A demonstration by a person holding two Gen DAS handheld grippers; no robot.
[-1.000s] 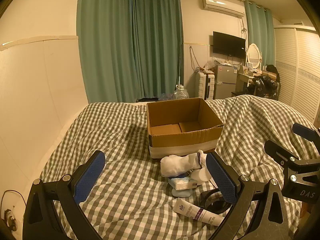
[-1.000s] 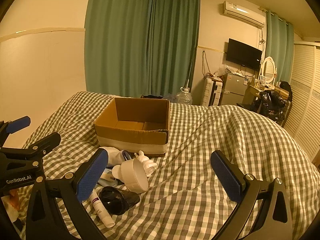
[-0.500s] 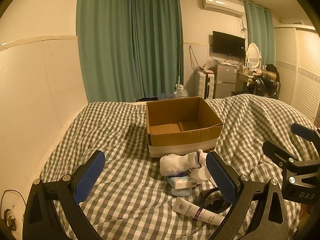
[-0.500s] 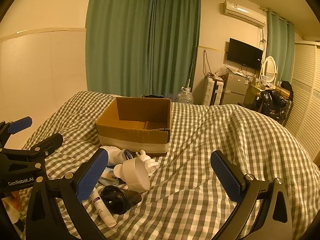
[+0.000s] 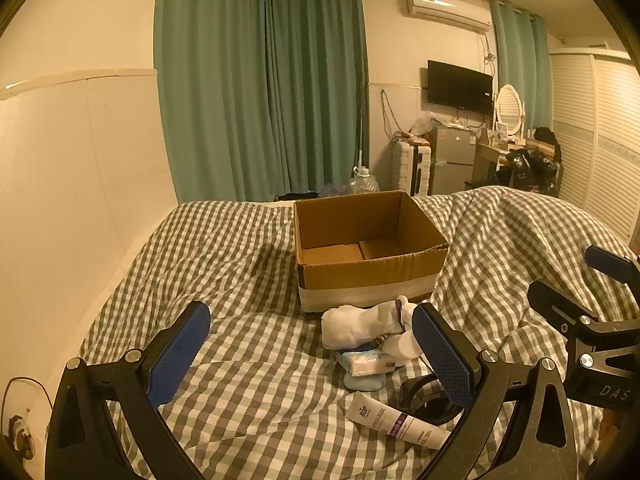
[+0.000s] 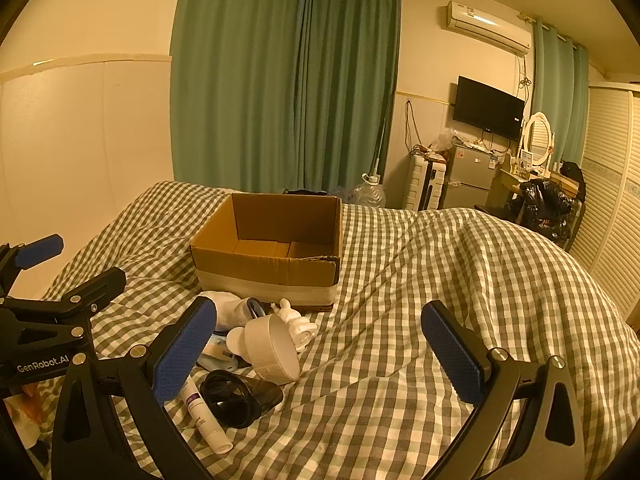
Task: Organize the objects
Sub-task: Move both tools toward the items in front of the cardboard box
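Note:
An open cardboard box point(image 5: 370, 258) sits empty on the checked bed; it also shows in the right wrist view point(image 6: 268, 258). In front of it lies a pile: a white sock point(image 5: 358, 324), a tissue pack point(image 5: 368, 362), a cream tube point(image 5: 394, 420), a black cup point(image 6: 236, 396), a white cup point(image 6: 272, 350) and a white figurine point(image 6: 294, 322). My left gripper point(image 5: 316, 356) is open and empty, just left of the pile. My right gripper point(image 6: 320, 354) is open and empty, just right of the pile.
The checked duvet point(image 6: 460, 300) bulges high on the right. A wall point(image 5: 80, 180) runs along the bed's left side. Green curtains point(image 5: 288, 100), a small fridge point(image 5: 452, 164) and a dressing table point(image 6: 532, 184) stand beyond the bed.
Both views have crept slightly forward and down toward the box. Nothing on the bed has moved.

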